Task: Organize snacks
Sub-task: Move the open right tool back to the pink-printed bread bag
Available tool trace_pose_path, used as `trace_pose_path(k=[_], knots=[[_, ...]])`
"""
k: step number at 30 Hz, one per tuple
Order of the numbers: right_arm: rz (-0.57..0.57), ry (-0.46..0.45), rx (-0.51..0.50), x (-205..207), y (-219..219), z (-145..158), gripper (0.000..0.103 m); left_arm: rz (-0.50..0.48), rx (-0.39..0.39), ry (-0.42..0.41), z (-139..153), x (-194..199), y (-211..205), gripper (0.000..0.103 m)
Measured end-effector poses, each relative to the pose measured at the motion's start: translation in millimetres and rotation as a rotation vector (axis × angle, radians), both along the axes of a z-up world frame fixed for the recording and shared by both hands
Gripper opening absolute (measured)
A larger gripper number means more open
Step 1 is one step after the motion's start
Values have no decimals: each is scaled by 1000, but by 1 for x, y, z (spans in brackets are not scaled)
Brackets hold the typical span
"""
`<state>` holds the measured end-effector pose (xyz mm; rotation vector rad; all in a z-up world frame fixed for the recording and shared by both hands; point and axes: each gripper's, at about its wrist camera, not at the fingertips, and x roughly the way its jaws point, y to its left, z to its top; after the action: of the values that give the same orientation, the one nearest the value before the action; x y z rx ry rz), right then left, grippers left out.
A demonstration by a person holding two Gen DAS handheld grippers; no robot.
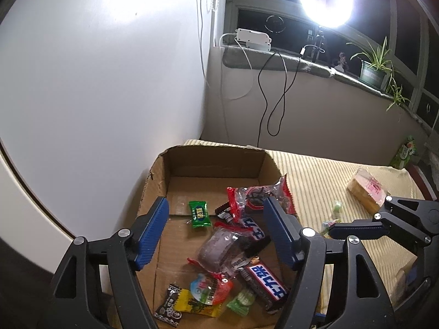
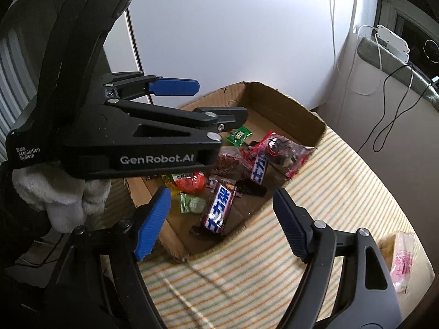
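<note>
An open cardboard box on a striped cloth holds several snacks: two dark chocolate bars, a green candy, a red-edged clear bag and a brown cake packet. My left gripper hangs open over the box with nothing between its blue pads; the right wrist view shows it above the box's left side. My right gripper is open and empty over the box's near right corner, beside the left one.
A wrapped bread packet and small loose candies lie on the cloth right of the box. A green packet stands at the far right. A white-gloved hand holds the left gripper. A white wall stands behind; cables hang from the sill.
</note>
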<state>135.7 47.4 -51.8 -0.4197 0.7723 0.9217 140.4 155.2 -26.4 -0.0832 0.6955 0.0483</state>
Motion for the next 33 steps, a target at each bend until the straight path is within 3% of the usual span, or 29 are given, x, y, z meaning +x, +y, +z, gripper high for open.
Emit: trace_pose_path(k=[21, 27, 31, 33], knots=[[-184, -62, 35, 11, -107, 19, 80, -96, -17, -30, 14, -12, -72, 71], [-303, -57, 24, 35, -160, 15, 81, -153, -54, -13, 8, -9, -102, 71], [-404, -21, 47, 60, -201, 11, 92, -204, -82, 15, 0, -1, -124, 71], [-452, 4, 67, 73, -222, 9, 92, -226, -104, 29, -2, 3, -133, 71]])
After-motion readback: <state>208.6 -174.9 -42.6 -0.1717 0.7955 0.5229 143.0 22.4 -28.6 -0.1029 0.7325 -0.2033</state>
